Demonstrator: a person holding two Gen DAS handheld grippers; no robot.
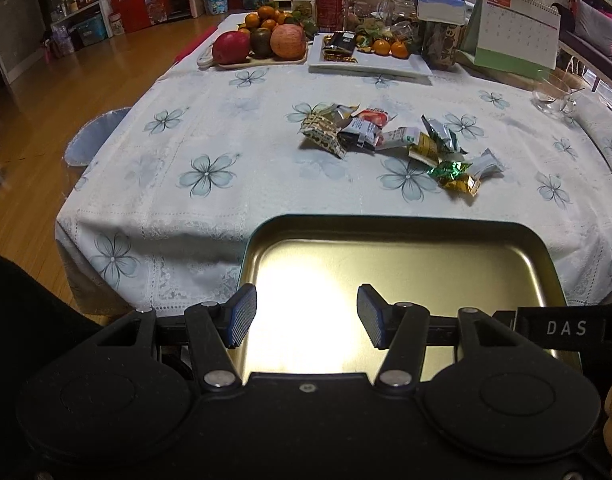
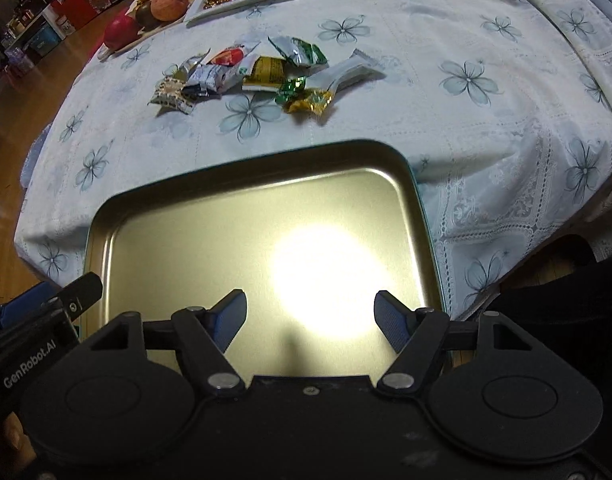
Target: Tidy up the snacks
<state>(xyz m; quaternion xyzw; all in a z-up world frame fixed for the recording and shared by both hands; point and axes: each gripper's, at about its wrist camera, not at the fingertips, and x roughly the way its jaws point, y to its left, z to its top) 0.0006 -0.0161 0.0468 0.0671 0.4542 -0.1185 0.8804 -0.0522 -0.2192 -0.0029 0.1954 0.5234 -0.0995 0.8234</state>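
Left wrist view. Left gripper (image 1: 306, 316) hangs over the near part of the gold metal tray (image 1: 402, 226), jaws apart, nothing between the pads. The tray is bare inside and appears to sit at the near edge of the table, over the flower-print tablecloth (image 1: 210, 148); I cannot tell how much of it overhangs. The snack packets (image 1: 390, 140) lie in a loose scatter beyond the tray's far rim, apart from it, mid-table. Farther back: a fruit board (image 1: 262, 60) and a white plate (image 1: 370, 62), both well clear of the work.

Right wrist view. Right gripper (image 2: 310, 322) also hangs above the tray (image 2: 114, 208), jaws standing wide, holding nothing. The body of the left tool (image 2: 46, 312) shows at the tray's left corner. Nearest packets to the far rim are the gold packet (image 2: 312, 102) and the green foil packet (image 2: 292, 88), touching each other; the long white packet (image 2: 348, 72) lies just behind them.

Judgement on the step: first pick not yet begun. Best to reach over the far rim and take the front packets first, one at a time, gripping a crimped end rather than the puffed middle. The gold and green overlap, so nip the outer edge of one to avoid dragging its neighbour. Set each flat in the tray, filling from one corner.
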